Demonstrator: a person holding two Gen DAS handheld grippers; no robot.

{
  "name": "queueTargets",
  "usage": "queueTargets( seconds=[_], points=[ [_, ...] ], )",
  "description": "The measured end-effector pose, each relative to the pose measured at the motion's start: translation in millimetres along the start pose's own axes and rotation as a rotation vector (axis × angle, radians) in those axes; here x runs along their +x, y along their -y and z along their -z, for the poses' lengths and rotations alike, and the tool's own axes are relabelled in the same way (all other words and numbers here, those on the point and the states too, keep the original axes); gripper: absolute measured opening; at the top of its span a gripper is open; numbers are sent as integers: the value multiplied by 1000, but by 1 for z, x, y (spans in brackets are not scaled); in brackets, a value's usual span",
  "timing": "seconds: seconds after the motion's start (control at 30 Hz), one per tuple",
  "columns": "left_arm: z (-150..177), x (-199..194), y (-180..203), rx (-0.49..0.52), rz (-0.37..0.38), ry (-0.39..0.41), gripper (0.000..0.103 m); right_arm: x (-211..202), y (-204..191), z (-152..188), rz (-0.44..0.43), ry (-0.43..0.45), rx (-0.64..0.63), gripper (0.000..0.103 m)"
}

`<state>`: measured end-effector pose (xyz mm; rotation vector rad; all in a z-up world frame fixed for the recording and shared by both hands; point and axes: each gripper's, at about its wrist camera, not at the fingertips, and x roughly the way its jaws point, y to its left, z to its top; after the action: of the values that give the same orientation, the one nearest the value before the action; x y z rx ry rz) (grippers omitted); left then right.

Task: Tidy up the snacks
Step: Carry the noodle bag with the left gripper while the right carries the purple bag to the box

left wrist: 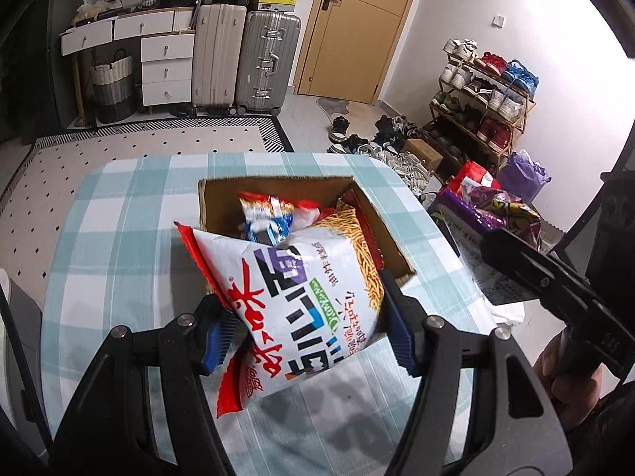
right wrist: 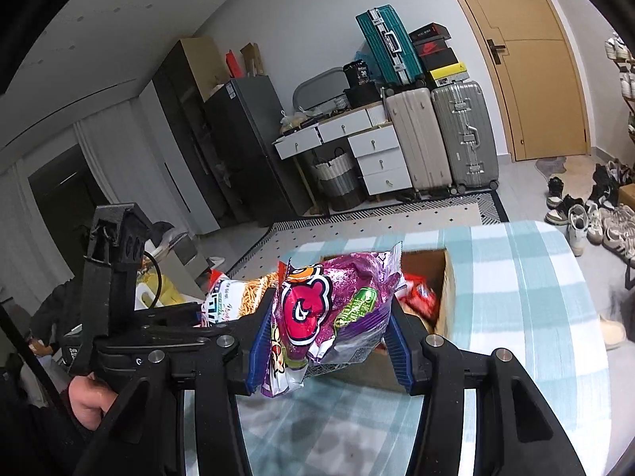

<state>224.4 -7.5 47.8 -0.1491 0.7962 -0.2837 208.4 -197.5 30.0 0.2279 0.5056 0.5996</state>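
My left gripper (left wrist: 305,325) is shut on a big white snack bag with red edges (left wrist: 293,297), held above the near side of an open cardboard box (left wrist: 278,188) on the checked tablecloth. Inside the box lie a blue-and-white packet (left wrist: 266,218) and a red one. My right gripper (right wrist: 327,347) is shut on a purple snack bag (right wrist: 333,309), lifted near the box (right wrist: 446,289). That purple bag (left wrist: 500,214) and the right gripper's body show at the right edge of the left wrist view. The white bag (right wrist: 234,297) shows at left in the right wrist view.
The table with its blue-and-white checked cloth (left wrist: 119,238) stands on a patterned rug (left wrist: 158,139). Suitcases (left wrist: 246,59) and drawers line the far wall beside a wooden door (left wrist: 357,27). A shoe rack (left wrist: 484,95) and loose shoes fill the right side. A hand (right wrist: 89,396) grips the left tool.
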Motion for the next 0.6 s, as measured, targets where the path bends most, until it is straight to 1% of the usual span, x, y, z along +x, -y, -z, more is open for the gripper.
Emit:
queueTargets(
  seconds=[0.27, 0.6],
  points=[
    [-35, 23, -8, 1, -9, -5, 63, 26, 7, -27, -17, -6, 4, 50],
    [-66, 65, -14, 12, -10, -42, 63, 64, 21, -43, -8, -38, -8, 51]
  ],
)
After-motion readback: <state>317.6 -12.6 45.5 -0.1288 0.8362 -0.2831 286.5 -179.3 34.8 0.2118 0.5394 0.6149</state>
